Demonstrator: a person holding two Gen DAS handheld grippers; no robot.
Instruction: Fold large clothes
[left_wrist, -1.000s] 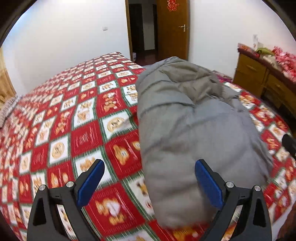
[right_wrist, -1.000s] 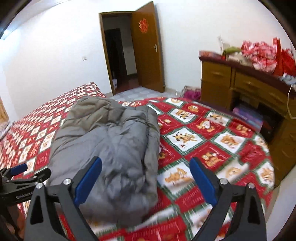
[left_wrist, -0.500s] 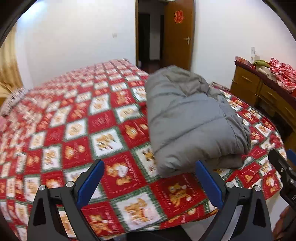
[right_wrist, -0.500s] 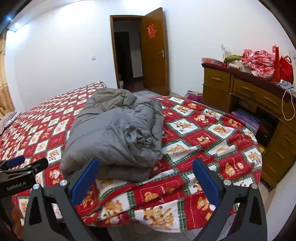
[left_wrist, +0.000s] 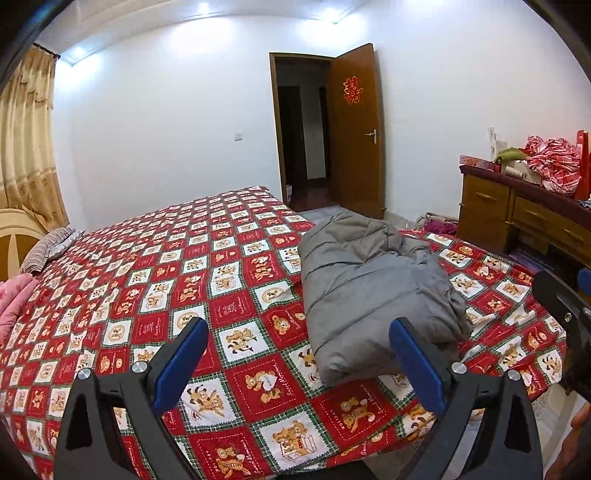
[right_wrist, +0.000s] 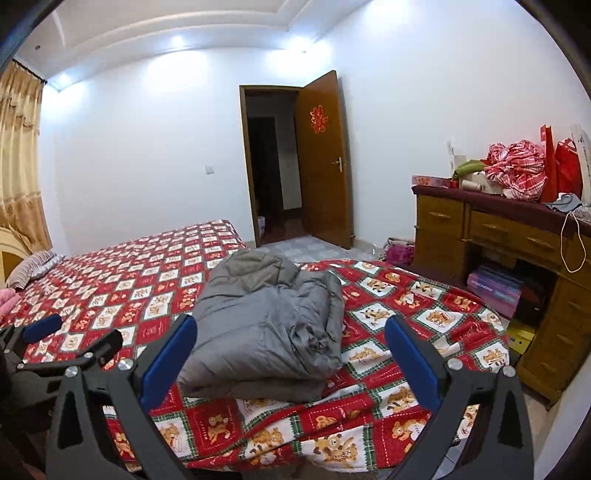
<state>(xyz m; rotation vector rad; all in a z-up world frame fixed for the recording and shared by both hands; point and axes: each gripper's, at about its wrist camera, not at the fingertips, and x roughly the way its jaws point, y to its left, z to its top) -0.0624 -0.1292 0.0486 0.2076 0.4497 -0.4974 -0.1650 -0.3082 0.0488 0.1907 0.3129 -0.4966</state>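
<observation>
On the bear-print bedspread (left_wrist: 236, 280) the folded grey padded coat (right_wrist: 273, 325) is left finished; both the left gripper (left_wrist: 299, 365) and right gripper (right_wrist: 291, 358) are held apart, empty, clear of it.

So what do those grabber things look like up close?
Each one is a black plastic frame with triangle-shaped cut-outs and shiny silver screws. The left gripper has two flat blue pads on its fingers, and the right gripper has matching blue pads. No cables or readable writing show on them here.
</observation>
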